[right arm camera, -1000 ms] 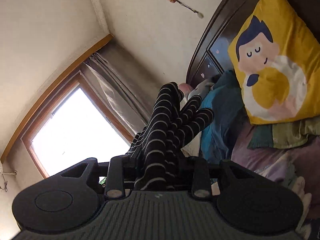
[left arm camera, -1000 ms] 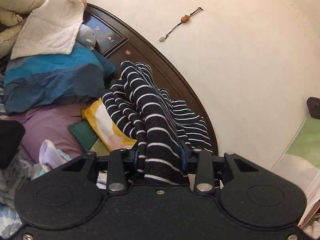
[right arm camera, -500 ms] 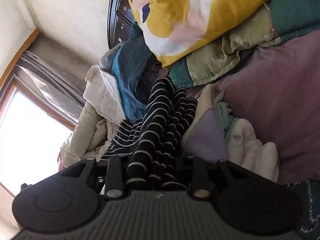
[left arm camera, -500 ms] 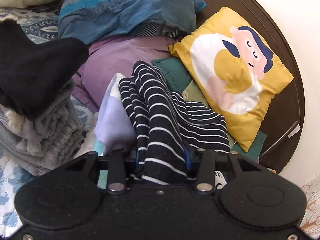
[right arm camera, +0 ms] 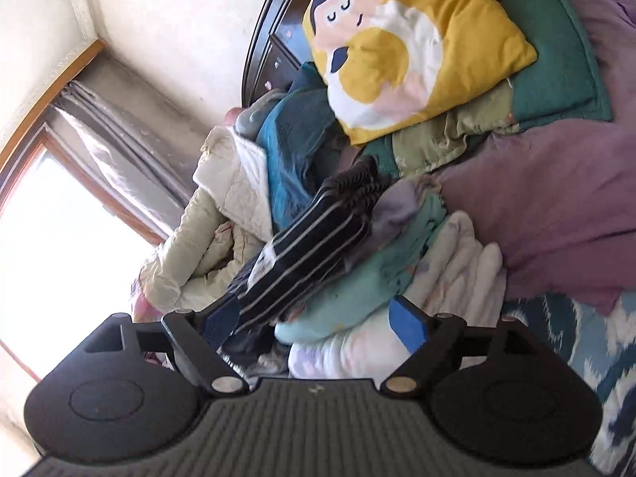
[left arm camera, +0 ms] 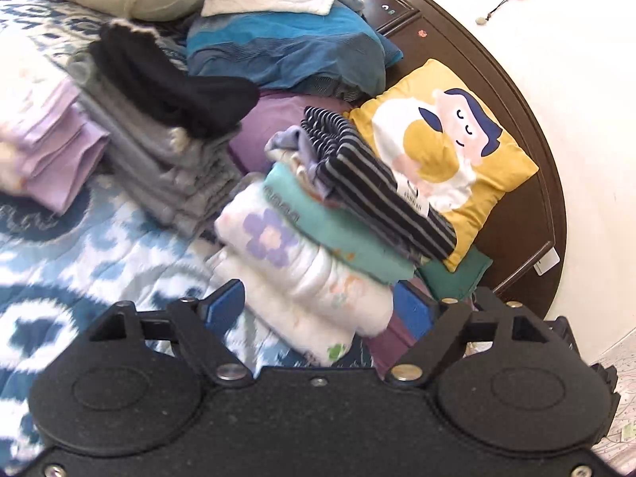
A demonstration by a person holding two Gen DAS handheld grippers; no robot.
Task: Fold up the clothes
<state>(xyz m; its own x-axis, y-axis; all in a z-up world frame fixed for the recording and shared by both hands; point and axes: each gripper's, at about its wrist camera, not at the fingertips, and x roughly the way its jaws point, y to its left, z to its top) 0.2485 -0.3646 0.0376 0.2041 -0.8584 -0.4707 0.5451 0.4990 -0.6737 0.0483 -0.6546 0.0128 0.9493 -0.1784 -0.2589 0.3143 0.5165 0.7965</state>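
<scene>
Striped in black and white, the folded top (left arm camera: pixel 377 187) lies on the top of a small pile of folded clothes (left arm camera: pixel 310 254) on the bed, near the headboard end. Under it come a teal piece and a white one with a purple flower. The pile rests on the blue and white quilt (left arm camera: pixel 99 246), close to the yellow pillow (left arm camera: pixel 449 151) that leans on the dark headboard (left arm camera: pixel 528 214).

The left gripper (left arm camera: pixel 318 306) is opening, its blue pads wide apart on either side of the pile's near edge and pressing on nothing. The right gripper (right arm camera: pixel 314 318) is opening too; the striped top's end lies between its spread pads, though neither pad squeezes it.

Toward the quilt's far side stand a grey pile with a black piece (left arm camera: pixel 171 79) on it and a lilac pile (left arm camera: pixel 51 143).
</scene>
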